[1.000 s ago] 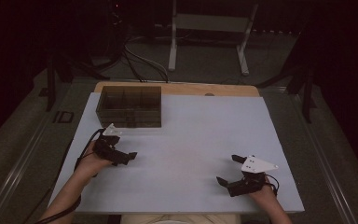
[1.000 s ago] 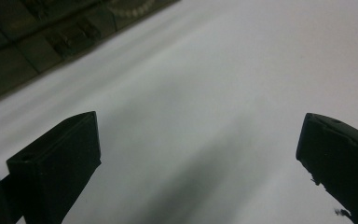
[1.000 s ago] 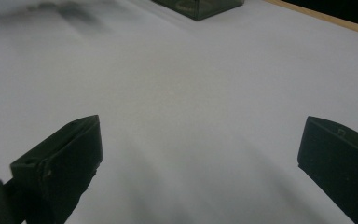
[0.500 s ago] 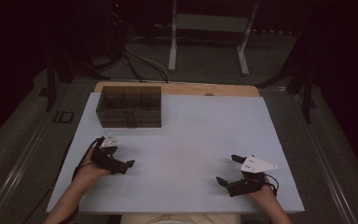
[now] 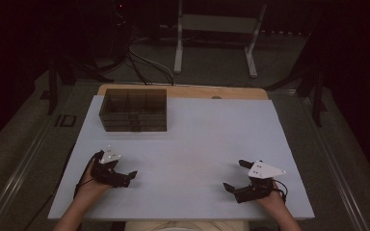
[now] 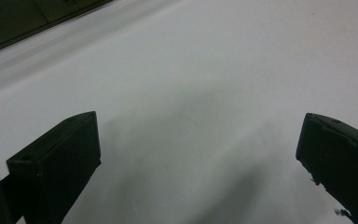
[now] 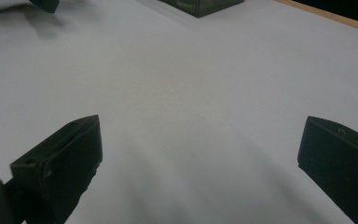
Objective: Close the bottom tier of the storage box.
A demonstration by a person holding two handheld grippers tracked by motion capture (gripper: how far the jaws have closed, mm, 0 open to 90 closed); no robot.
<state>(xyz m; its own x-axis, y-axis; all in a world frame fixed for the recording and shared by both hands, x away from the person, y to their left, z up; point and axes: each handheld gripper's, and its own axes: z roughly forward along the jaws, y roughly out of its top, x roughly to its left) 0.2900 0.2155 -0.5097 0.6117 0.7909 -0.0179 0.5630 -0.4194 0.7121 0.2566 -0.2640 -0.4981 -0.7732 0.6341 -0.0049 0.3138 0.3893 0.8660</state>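
Left gripper (image 5: 117, 176) has pulled back toward the person over the last second, away from the compartment box (image 5: 133, 109); nothing carried, so likely resetting. Jaws wide apart, bare white table sheet (image 6: 205, 93) between them. Right gripper (image 5: 243, 182) unmoved, jaws spread, empty. Box dark, translucent, divided, well ahead of left jaws.

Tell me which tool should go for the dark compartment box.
Left. The left tool sits on the same side of the table as the box, nearly straight below it. The right tool is across the white table. Both are open and hold nothing.
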